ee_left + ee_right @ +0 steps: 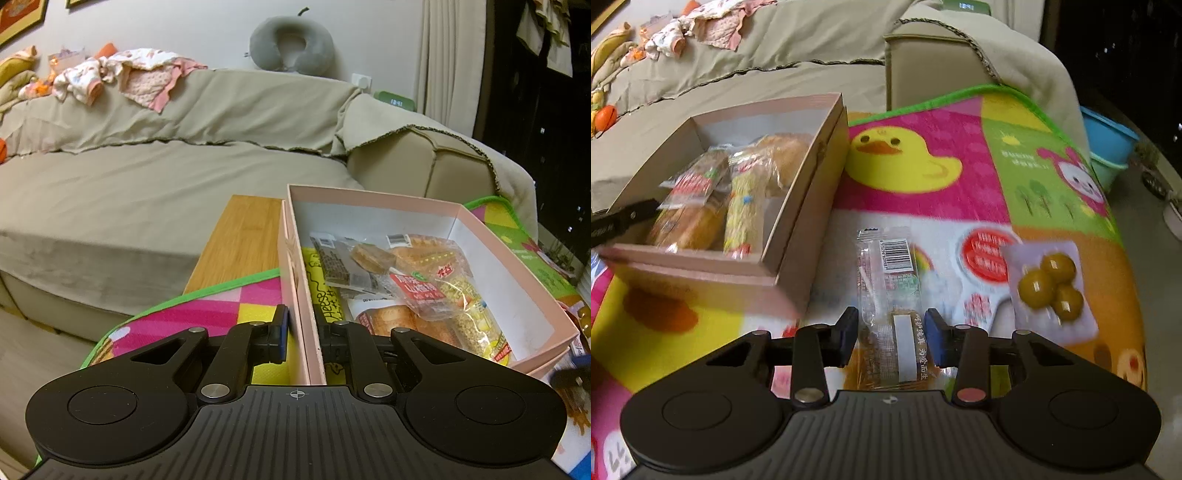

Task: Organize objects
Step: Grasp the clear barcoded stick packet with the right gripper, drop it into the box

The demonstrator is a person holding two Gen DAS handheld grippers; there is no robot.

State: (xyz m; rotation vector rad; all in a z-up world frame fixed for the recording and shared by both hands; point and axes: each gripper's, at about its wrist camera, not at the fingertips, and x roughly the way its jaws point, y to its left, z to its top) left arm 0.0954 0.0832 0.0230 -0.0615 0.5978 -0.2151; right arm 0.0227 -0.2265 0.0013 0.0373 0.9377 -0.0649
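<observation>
My left tool [301, 332] clamps the box wall [295, 280]; my right tool [891, 334] brackets the snack packet [886, 280], whose slick film may slip free

The left wrist camera is looking forward and slightly down from close over the near left wall of the open pink cardboard box [299, 280], facing the far beige fabric sofa [147, 177]. The right wrist camera is tilting more steeply, close above the colourful cartoon play mat [916, 122]. Both are sharing box, mat and sofa.
</observation>
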